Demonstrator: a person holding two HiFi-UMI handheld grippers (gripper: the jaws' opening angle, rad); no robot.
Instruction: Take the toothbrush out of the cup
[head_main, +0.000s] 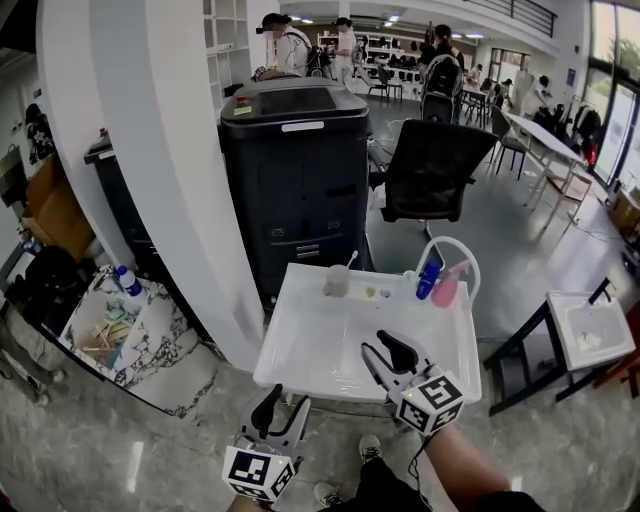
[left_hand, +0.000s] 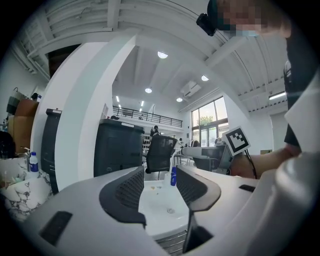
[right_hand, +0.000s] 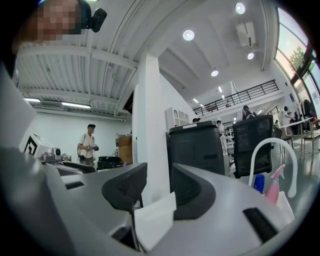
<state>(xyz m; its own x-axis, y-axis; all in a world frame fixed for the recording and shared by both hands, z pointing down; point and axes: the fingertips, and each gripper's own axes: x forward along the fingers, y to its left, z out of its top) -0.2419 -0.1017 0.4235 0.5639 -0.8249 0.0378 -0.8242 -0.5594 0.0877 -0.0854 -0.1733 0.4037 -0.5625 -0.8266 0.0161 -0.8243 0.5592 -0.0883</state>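
Observation:
A pale cup (head_main: 337, 282) stands at the back of the white sink basin (head_main: 300, 345), and a white toothbrush (head_main: 350, 261) leans out of it. My right gripper (head_main: 372, 340) hovers open over the basin's front right part, well short of the cup, with nothing between its fingers. In the right gripper view the right gripper (right_hand: 157, 182) frames only the basin's white edge. My left gripper (head_main: 287, 400) hangs open and empty below the basin's front edge. From the left gripper view, the left gripper (left_hand: 159, 182) looks along the basin toward a blue bottle (left_hand: 173, 176).
A blue bottle (head_main: 428, 280), a pink spray bottle (head_main: 447, 287) and an arched white faucet (head_main: 452, 243) stand at the basin's back right. Behind are a black cabinet (head_main: 296, 180), an office chair (head_main: 432, 170) and a white pillar (head_main: 150, 150). Several people stand far off.

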